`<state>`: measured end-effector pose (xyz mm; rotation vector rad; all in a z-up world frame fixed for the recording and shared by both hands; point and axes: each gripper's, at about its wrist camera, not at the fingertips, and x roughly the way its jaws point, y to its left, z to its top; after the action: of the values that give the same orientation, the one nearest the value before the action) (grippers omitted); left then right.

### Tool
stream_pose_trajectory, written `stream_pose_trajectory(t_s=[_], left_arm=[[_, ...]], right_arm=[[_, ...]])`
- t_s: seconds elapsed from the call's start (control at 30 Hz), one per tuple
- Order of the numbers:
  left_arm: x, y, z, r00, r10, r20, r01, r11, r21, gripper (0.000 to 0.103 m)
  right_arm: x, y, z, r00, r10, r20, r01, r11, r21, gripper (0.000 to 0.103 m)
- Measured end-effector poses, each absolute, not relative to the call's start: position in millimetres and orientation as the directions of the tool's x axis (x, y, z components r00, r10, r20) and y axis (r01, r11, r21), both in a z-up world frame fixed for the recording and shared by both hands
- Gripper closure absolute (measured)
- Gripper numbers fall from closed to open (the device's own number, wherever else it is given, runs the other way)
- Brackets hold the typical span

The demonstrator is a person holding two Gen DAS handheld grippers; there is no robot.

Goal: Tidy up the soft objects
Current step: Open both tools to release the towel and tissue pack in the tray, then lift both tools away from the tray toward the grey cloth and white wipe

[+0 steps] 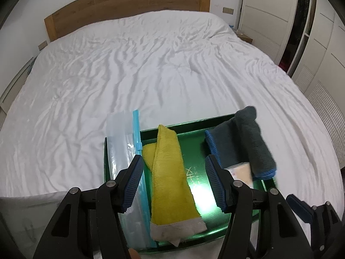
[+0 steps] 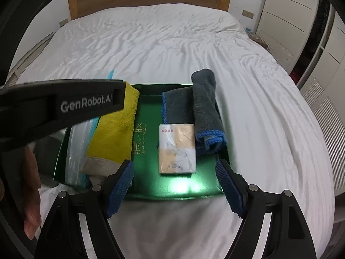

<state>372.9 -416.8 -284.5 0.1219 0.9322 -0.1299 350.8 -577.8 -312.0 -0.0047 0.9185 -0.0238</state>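
A big bed with a white sheet (image 1: 151, 64) is holding a green tray (image 2: 151, 185). On the tray, the yellow towel (image 1: 168, 172) is lying lengthwise, pointing away, under the left gripper (image 1: 174, 185). The right gripper (image 2: 174, 185) is hanging over the tissue pack (image 2: 176, 149). Both are half open and holding nothing. The clear zip bag (image 1: 123, 151) is partly hiding behind a finger.

Green tray (image 2: 151, 192): glossy, smooth, reflective. Yellow cloth (image 1: 168, 172) and grey blue-edged cloth (image 2: 204, 101): fluffy, matt; zip bag (image 1: 123, 151) and tissue pack (image 2: 177, 149) wrap: clear shiny plastic. Bedsheet (image 1: 151, 64): matt, creased fabric; headboard (image 1: 129, 6): wood.
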Motion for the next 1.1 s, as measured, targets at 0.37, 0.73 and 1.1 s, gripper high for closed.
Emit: stream_pose_trajectory(t_s=[0.37, 0.73, 1.1], left_arm=[[343.6, -412.9, -233.8, 0.626, -0.158, -0.763, 0.174, 0.983, -0.061, 0.049], [280.7, -388.7, -182.7, 0.598, -0.297, -0.744, 0.192, 0.955, -0.227, 0.049], [145.7, -327.5, -146.7, 0.525, -0.385, -0.759, 0.351, 0.910, -0.218, 0.049]], right_arm=[[309.8, -577.7, -278.8, 0.639, -0.061, -0.767, 0.065, 0.998, -0.025, 0.024], [259.8, -565.4, -264.7, 0.616, -0.088, -0.782, 0.105, 0.994, -0.029, 0.024], [180.4, -499.7, -247.9, 0.548, -0.071, -0.834, 0.064, 0.997, -0.043, 0.024]])
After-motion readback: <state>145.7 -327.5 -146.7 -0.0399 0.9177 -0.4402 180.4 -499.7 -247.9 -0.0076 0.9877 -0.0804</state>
